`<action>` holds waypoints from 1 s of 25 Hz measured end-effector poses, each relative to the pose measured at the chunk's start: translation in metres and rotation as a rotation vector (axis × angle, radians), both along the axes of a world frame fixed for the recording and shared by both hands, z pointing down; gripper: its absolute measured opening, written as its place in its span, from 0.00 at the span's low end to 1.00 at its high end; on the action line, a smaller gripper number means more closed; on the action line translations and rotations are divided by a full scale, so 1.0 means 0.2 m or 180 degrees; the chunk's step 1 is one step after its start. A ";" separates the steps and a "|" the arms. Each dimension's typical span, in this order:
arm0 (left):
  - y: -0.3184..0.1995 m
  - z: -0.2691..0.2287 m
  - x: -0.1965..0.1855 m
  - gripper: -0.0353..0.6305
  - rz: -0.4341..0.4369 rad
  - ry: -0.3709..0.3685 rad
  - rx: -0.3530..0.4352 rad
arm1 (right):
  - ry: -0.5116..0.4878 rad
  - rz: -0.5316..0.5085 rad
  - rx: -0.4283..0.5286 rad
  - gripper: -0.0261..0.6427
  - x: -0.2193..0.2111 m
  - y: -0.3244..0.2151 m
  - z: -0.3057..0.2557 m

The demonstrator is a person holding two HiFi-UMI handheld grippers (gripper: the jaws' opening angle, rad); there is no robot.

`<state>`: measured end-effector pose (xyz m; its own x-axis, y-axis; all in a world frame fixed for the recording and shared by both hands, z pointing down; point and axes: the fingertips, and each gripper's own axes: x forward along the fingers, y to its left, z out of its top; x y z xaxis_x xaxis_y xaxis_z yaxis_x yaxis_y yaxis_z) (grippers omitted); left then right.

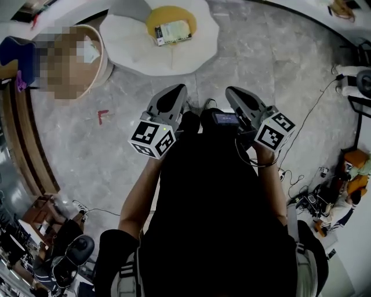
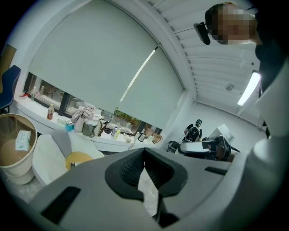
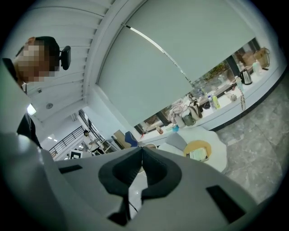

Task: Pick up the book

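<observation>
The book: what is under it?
The book lies on a yellow round pad, which sits on the white table. The part of the pad beneath the book is covered.

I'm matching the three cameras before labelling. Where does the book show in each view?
Head view: the book is at top centre, lying on the yellow disc.
Left gripper view: lower left, apparently only a sliver at the disc's edge, the rest behind the left gripper.
Right gripper view: right of centre, on the disc.
Shared landmark: the yellow disc on the white table.
</observation>
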<state>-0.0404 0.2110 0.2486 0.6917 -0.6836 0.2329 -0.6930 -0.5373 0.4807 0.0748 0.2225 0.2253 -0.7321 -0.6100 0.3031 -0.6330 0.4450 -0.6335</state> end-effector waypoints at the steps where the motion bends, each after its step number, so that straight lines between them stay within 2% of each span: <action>1: 0.00 0.01 -0.01 0.07 0.0003 -0.0002 -0.0007 | -0.0002 0.0030 -0.0002 0.06 0.00 0.00 0.00; 12: -0.14 0.05 -0.02 0.07 -0.0006 -0.0040 -0.0050 | -0.0033 0.0074 -0.0008 0.06 0.00 -0.18 0.03; 25: -0.58 -0.02 0.02 0.07 -0.0173 -0.0125 -0.0046 | -0.0191 -0.0102 0.0113 0.06 0.05 -0.71 -0.04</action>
